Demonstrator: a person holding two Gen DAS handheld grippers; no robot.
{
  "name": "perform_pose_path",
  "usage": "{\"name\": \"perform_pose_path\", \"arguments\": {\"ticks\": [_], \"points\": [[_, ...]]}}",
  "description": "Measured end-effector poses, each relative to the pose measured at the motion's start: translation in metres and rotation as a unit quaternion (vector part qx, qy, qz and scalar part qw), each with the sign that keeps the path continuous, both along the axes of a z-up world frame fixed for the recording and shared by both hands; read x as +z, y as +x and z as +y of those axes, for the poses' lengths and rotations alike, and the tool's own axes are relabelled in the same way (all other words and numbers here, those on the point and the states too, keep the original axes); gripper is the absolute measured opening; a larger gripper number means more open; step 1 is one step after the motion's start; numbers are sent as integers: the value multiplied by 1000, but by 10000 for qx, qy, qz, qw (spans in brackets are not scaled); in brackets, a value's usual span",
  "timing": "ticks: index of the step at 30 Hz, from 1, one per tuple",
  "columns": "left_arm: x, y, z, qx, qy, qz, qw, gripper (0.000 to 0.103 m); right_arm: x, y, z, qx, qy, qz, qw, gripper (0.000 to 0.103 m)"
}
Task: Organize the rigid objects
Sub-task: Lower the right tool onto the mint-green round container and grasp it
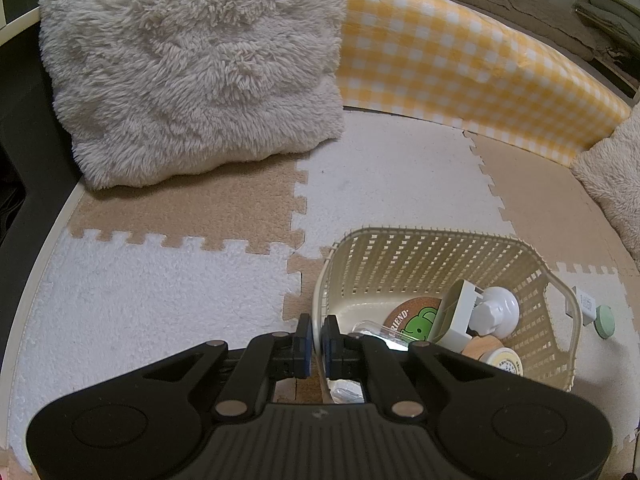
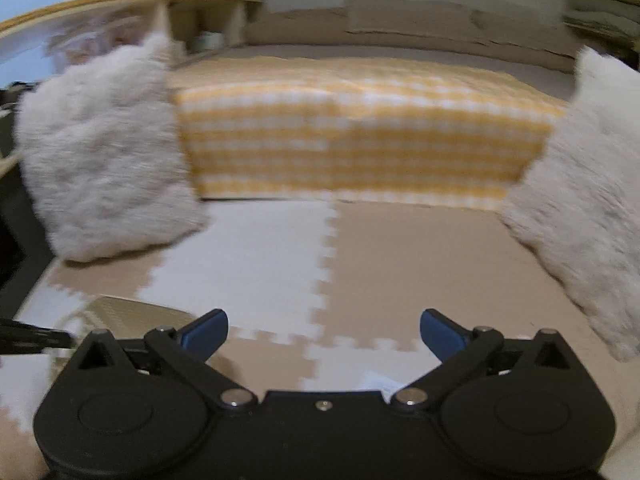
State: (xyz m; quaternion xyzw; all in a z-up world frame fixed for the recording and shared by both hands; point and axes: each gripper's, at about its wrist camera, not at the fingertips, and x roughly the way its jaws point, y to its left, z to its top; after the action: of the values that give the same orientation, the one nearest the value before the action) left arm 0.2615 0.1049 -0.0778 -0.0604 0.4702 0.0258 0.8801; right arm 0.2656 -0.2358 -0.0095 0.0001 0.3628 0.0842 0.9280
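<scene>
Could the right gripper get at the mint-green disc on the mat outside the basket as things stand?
Probably yes. The right gripper is open and empty, and the mint-green disc lies uncovered on the mat, beside the basket and a white block.

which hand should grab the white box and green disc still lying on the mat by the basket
Right. The right gripper is open and empty, while the left gripper is shut on the basket rim, steadying it. The white box and green disc lie just outside the basket.

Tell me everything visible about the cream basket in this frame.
The cream basket is plastic-looking, with lattice-perforated walls, a rolled rim and a handle cutout at its right end. It sits upright on the foam puzzle mat. The left gripper is shut on its near-left rim. Inside lie a frog coaster and other small items.
</scene>
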Motion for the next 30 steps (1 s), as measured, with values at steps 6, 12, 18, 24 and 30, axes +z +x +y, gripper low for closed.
{"name": "perform_pose_path", "arguments": {"ticks": [6,12,18,24,30], "points": [[0,0,0,3,-1,0,10000,5,-43,10,-33,-714,-213,352,9966,103],[0,0,0,1,0,0,10000,5,-77,23,-62,-1338,-127,912,9867,103],[0,0,0,2,-1,0,10000,5,-103,28,-78,-1705,-62,1316,9765,103],[0,0,0,2,3,1,10000,5,-119,33,-87,-1919,0,1517,9696,92],[0,0,0,1,6,1,10000,5,-127,39,-82,-1765,8,1584,9715,85]]}}
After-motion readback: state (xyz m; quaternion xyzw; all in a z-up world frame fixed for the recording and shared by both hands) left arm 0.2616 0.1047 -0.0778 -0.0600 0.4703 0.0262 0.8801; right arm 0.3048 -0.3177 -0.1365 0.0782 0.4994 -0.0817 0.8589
